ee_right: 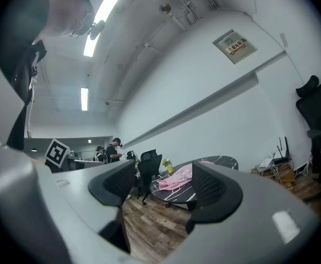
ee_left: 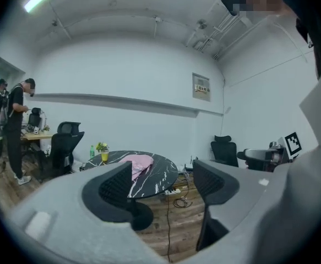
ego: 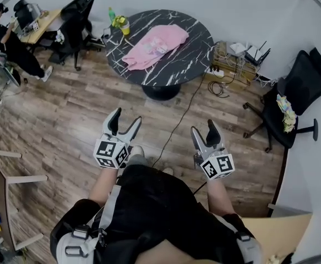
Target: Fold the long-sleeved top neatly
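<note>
Both spread and empty, the left gripper (ego: pixel 126 117) and right gripper (ego: pixel 204 128) are facing the pink long-sleeved top (ego: pixel 153 45), which is lying rumpled on the round table (ego: pixel 197 47) well ahead; approaching squarely should help.

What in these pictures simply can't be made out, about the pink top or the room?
Pink top: head view, crumpled and far off on the round table; where its sleeves lie is unclear.
Wall sign: left gripper view, print too small to read.
Colourful bundle on the black chair: head view, too small to name.
Bottle on the table: head view, label too small.
</note>
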`<state>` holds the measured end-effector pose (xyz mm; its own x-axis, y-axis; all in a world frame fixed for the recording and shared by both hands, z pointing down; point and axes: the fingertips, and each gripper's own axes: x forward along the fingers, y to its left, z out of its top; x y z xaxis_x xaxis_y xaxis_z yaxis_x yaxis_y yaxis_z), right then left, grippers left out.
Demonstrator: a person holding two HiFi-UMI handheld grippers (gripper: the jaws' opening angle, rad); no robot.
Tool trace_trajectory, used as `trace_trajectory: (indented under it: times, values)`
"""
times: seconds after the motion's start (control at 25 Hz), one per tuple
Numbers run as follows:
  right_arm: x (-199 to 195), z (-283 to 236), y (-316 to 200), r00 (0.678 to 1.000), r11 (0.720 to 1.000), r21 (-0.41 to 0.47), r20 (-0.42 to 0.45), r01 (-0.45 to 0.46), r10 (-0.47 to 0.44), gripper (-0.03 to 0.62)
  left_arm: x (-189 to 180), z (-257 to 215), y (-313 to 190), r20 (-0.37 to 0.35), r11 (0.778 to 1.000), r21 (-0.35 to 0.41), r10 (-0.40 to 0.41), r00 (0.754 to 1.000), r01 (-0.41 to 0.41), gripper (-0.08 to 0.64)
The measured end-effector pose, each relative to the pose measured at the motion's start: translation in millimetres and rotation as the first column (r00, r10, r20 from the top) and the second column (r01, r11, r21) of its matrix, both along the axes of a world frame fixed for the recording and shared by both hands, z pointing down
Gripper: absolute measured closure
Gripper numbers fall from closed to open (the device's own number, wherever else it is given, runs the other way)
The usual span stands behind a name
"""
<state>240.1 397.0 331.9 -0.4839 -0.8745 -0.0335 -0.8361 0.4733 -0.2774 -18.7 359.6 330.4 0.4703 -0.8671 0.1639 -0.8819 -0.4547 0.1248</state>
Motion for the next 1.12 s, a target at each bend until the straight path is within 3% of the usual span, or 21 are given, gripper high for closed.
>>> trace_trajectory:
  times: [0.12, 0.32, 0.56, 0.76, 1.12]
  values:
    - [11.3, 4.1, -4.7, 0.999, 0.999, -0.007, 0.008, -0.047, 0.047, 0.267, -5.3, 0.7, -8.3, -0.004, 1.000, -0.003, -0.019, 1.000, 0.019, 0.158]
    - [8.9, 9.5, -27.8, 0.996, 0.996, -0.013, -0.016, -0.086, 0.086, 0.255, -11.3, 12.6, -40.8, -0.023, 1.000, -0.004, 0.008, 1.000, -0.008, 0.158]
    - [-8.2, -2.3, -81.1, 0.993, 0.993, -0.003, -0.035, -0.117, 0.117, 0.227, -29.6, 16.2, -113.3, -0.042, 1.000, 0.002, 0.030, 0.999, -0.030, 0.158]
    - [-26.5, 1.6, -130.3, 0.992, 0.995, -0.028, -0.076, -0.099, 0.096, 0.227, -39.4, 21.9, -170.3, -0.048, 0.999, -0.011, 0.044, 0.998, -0.045, 0.158]
    - [-82.3, 15.4, -209.4, 0.991, 0.996, -0.078, -0.126, -0.044, 0.034, 0.227, -68.0, 57.6, -238.2, -0.038, 0.989, -0.107, 0.095, 0.995, -0.098, 0.160]
